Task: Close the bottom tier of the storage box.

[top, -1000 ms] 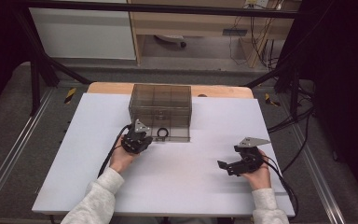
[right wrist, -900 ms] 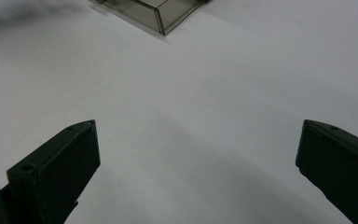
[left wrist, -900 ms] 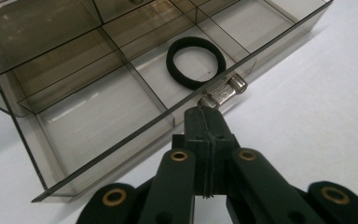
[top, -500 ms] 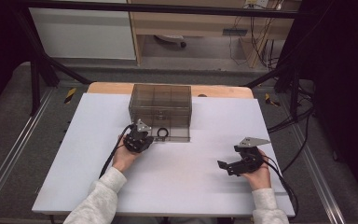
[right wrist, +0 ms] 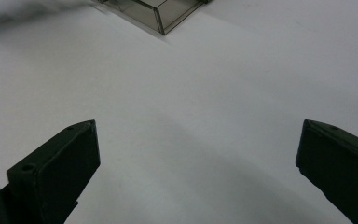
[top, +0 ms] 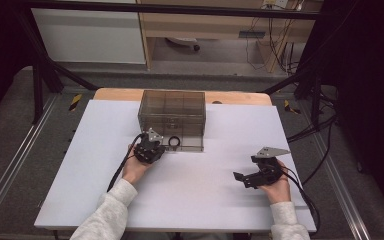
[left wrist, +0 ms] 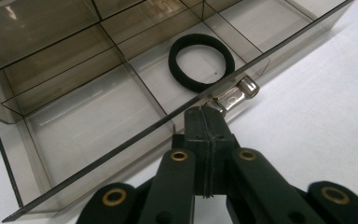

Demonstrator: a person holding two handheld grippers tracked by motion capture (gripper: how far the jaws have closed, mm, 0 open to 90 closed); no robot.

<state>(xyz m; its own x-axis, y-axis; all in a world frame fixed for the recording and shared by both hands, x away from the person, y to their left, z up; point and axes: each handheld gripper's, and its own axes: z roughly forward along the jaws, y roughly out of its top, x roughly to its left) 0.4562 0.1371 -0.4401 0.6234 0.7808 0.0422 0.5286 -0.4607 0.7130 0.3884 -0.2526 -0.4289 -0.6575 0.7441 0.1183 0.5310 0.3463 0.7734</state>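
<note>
At the far middle of the white table (top: 190,200): one smoke-tinted drawer box (top: 172,112), its drawer pulled out toward the near side. Left tongs (left wrist: 205,112), pressed together on the drawer's metal pull tab (left wrist: 235,95), evidently to slide it. One black hair band (left wrist: 201,61), flat in the front compartment, exposed for picking. Right tongs (right wrist: 196,154), spread and idle over bare table, near right, probably waiting to reach in.

Left tongs (top: 156,145) at smoked box (top: 172,117)
</note>
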